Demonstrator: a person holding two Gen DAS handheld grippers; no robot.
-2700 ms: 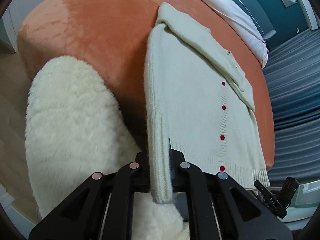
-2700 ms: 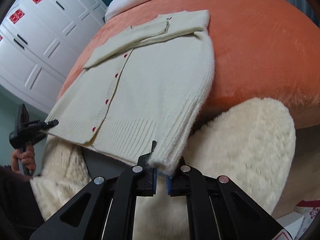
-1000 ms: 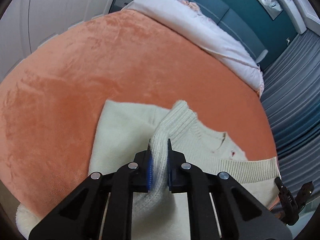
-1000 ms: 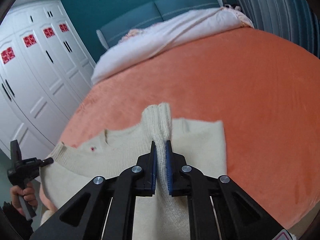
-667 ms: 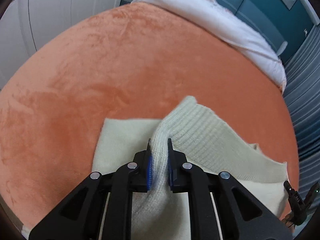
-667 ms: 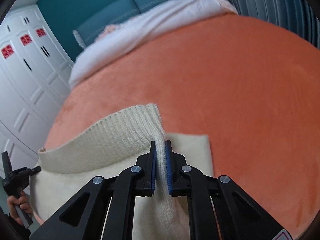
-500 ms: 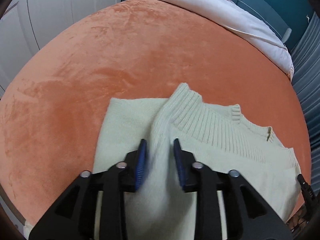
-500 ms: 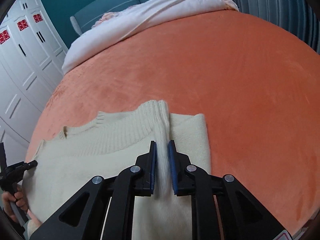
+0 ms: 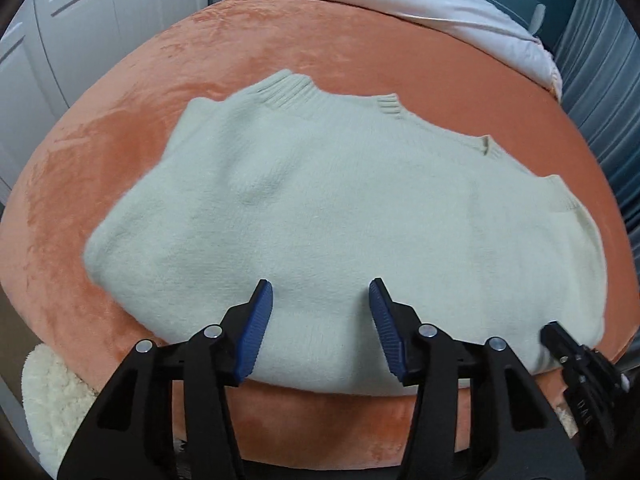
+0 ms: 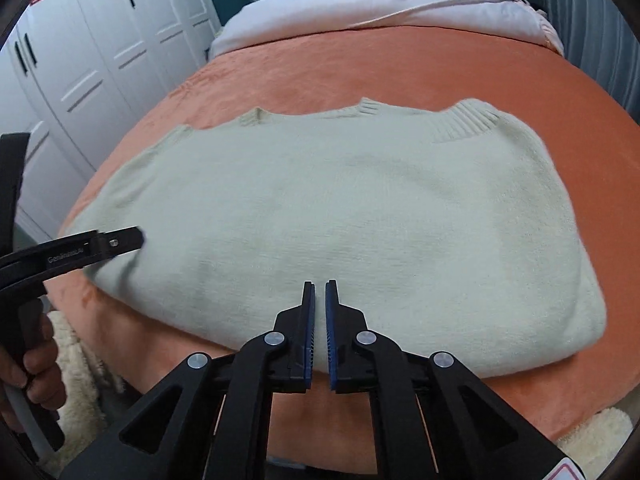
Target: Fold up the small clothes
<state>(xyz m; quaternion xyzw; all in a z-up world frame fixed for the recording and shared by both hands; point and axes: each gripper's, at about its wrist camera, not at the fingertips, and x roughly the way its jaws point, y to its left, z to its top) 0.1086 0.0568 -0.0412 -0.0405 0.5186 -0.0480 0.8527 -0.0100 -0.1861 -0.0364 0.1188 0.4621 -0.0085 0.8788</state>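
Note:
A cream knitted cardigan (image 9: 340,216) lies folded in half on the orange bed cover (image 9: 280,48), ribbed hem at the far side, fold at the near edge. It also shows in the right wrist view (image 10: 340,216). My left gripper (image 9: 320,292) is open and empty, just above the cardigan's near fold. My right gripper (image 10: 319,292) has its jaws almost together with a narrow gap, nothing between them, over the near fold. The left gripper's finger (image 10: 116,240) shows at the cardigan's left end in the right wrist view.
The orange cover (image 10: 440,64) spreads across a bed with a white duvet (image 10: 380,4) at its head. White wardrobe doors (image 10: 80,52) stand to the left. A fluffy cream rug (image 9: 52,396) lies on the floor below the bed's near edge.
Both grippers carried the cardigan's hem forward over its top, folding it in half, then let go and pulled back toward the near edge. The left gripper opened wide.

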